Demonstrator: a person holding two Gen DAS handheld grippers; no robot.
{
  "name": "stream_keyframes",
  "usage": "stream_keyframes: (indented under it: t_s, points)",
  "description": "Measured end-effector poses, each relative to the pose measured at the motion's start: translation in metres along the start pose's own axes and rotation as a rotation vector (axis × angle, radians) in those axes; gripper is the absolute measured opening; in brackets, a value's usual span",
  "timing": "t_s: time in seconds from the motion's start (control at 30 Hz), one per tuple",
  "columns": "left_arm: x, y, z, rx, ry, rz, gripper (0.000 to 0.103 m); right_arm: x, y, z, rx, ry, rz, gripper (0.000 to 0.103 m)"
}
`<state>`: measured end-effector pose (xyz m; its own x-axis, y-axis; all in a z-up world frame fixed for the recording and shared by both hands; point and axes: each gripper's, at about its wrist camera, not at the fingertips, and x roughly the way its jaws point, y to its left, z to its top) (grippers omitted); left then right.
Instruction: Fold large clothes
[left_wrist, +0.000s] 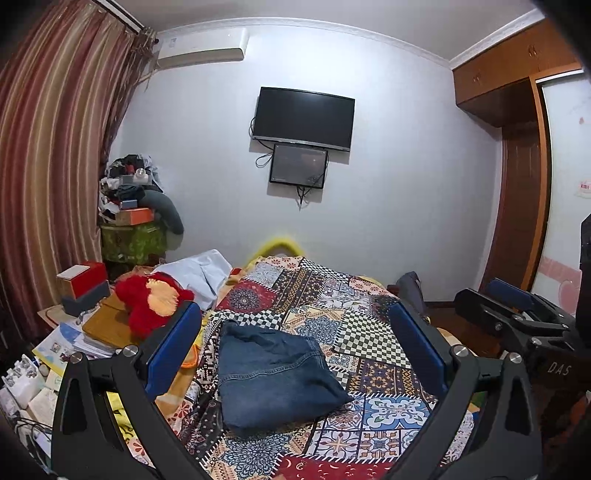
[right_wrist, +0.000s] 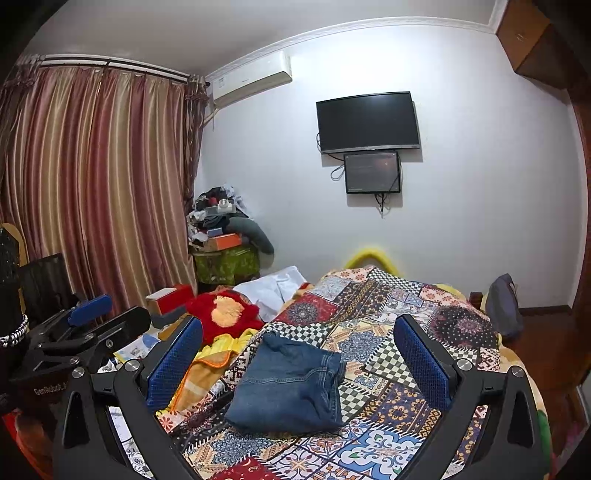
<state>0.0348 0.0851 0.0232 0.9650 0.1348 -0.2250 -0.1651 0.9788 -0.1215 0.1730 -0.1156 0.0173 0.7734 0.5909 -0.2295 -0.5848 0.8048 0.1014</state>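
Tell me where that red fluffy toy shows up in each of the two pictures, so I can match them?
Left wrist view: the red plush toy lies left of centre, just above the left gripper's left finger, left of the folded jeans.
Right wrist view: the red plush toy lies left of centre, above the right gripper's left finger.
Shared landmark: the wall television.

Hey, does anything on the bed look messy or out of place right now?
The jeans are folded, though a bit lumpy, lying skewed on the patchwork bedspread. A red plush toy and an orange blanket are bunched at the bed's left edge. Both grippers, left and right, are open and empty.
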Motion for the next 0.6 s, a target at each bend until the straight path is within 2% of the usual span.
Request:
stream_keyframes:
  t_s: [0.6]
  points:
    - [0.0034,-0.0054,-0.0025,-0.001,0.015,-0.022,0.103,0.0035,0.0006,-0.0027,0.018,0.013,-0.020,0.103]
